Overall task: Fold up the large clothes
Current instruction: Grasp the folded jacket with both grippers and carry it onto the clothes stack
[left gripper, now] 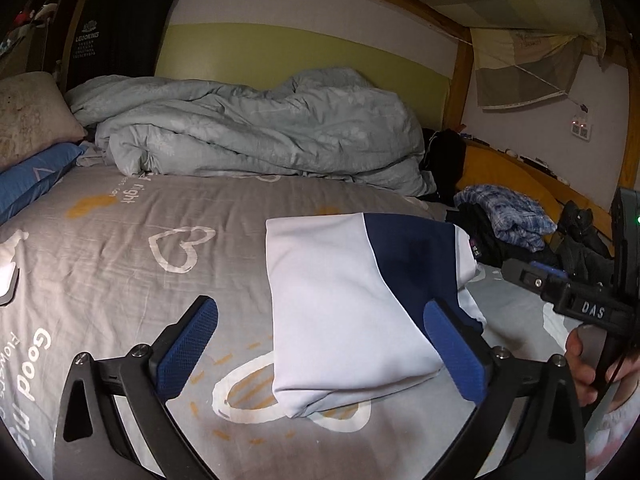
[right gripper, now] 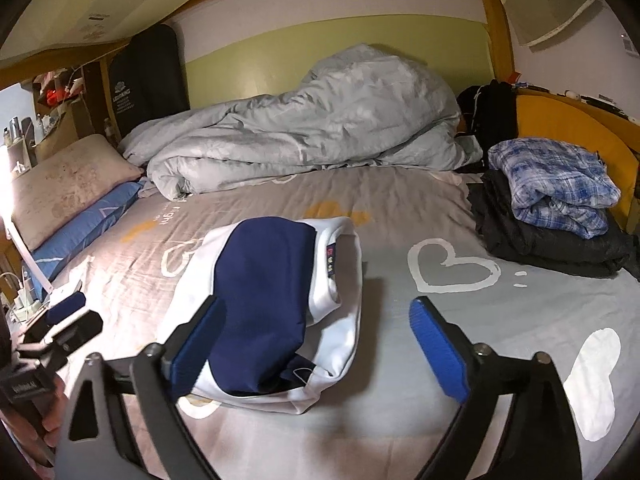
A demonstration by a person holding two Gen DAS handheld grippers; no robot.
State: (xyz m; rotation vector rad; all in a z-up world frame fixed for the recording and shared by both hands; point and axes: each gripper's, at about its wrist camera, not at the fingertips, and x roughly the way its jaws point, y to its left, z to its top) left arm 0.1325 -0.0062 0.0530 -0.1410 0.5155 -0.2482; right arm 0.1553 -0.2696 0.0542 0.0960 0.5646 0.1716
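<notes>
A white and navy garment lies folded into a compact bundle on the grey printed bedsheet. My left gripper hovers above its near end, open wide, blue pads apart from the cloth. The right wrist view shows the same garment, navy panel up and collar label showing. My right gripper is open above its right side; the left finger overlaps the navy part and the right finger is over bare sheet. Each view catches the other gripper at its edge, held by a hand.
A crumpled pale duvet fills the far side of the bed. Pillows lie at the left. A blue plaid shirt sits on dark folded clothes at the right by the wooden bed frame.
</notes>
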